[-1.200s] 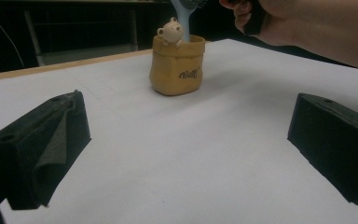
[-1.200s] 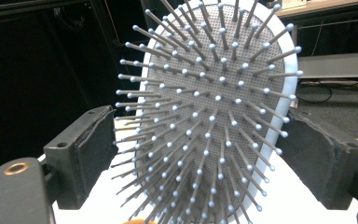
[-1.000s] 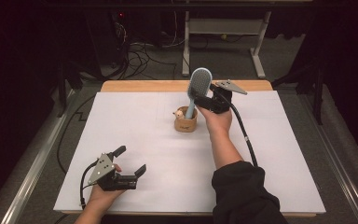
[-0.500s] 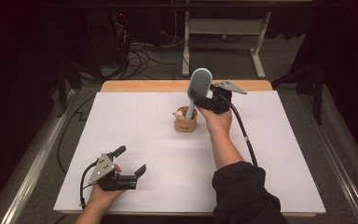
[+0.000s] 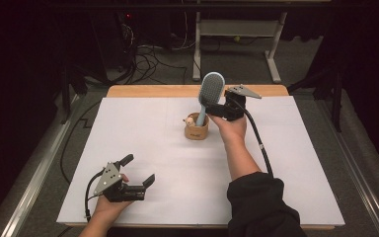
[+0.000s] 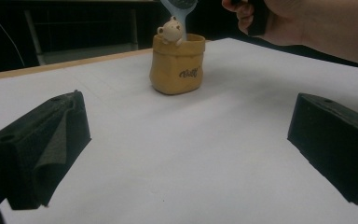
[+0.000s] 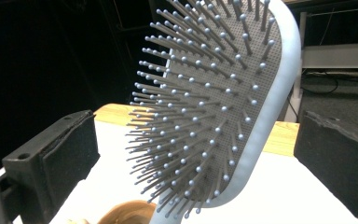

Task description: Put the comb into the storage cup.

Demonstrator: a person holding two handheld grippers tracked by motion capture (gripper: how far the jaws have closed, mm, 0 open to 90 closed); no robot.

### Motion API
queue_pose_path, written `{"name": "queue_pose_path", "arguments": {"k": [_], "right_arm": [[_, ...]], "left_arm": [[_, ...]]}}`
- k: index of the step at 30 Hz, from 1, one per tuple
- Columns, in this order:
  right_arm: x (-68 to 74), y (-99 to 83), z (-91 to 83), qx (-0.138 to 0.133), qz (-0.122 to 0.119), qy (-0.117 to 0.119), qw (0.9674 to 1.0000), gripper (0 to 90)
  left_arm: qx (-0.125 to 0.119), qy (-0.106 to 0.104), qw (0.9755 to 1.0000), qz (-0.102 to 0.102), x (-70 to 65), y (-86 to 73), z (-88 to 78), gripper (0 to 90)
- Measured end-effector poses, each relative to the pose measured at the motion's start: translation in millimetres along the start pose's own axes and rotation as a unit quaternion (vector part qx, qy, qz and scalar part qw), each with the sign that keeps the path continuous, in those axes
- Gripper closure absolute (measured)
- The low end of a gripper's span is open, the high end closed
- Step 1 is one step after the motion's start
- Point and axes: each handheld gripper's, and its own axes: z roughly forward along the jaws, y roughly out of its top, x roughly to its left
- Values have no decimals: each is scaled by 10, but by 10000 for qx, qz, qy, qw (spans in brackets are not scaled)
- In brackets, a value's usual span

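Brush [image 5: 210, 92] stands handle-down in cup [image 5: 197, 131]; placing looks done. R gripper [image 5: 220, 109] jaws just opened wide, brush btwn them, ungripped. L gripper [image 5: 137, 170] open, empty.

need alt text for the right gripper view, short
A light blue paddle hairbrush stands upright between the right gripper's two open black jaws, its bristles facing left and neither pad touching it. Its handle drops into a tan holder at the bottom edge, on a white table with a wooden far edge.
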Motion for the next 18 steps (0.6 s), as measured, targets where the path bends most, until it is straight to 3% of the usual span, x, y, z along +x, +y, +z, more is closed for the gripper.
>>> {"name": "queue_pose_path", "arguments": {"k": [18], "right_arm": [[120, -78, -226, 89, -366, 78, 9993, 2]], "left_arm": [[8, 42, 10000, 49, 13, 7, 7, 2]]}}
